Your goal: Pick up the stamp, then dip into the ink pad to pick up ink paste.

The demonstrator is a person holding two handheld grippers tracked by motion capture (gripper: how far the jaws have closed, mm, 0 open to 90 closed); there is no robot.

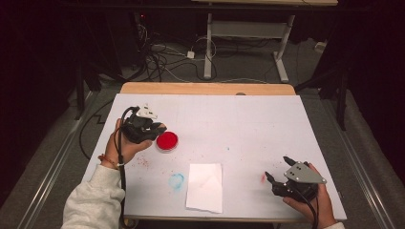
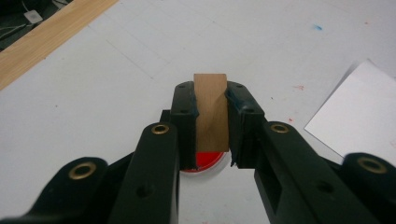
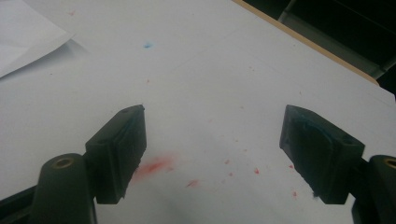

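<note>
Nearest to the camera in the left gripper view are the two black jaws of your left gripper (image 2: 211,119), and they are closed firmly on a small wooden block (image 2: 211,109), which looks like a stamp; the pads press on its two sides and the block stands straight between them. Just under the block you can see the red ink pad (image 2: 201,162), a round dish lying on the white table cover (image 2: 116,93). In the high view the left gripper (image 1: 152,130) hangs just beside and a little above the ink pad (image 1: 167,140). Your right gripper (image 3: 212,154) is wide open and holds nothing; it rests near the right front corner of the table, over some red spots. The white sheet of paper (image 1: 205,187) lies at the front middle, well apart from the ink pad. I judge that the stamp is now inked and the next step is to carry it to the paper. Keep the grip as it is, do not loosen it, because the block can slip or tilt. Move across without touching the table cover, or you will leave more red marks. Hold the stamp face flat over the paper, then press straight down, not sideways. If the sheet wants to slide, you may steady its near corner with the right gripper (image 1: 279,177).
</note>
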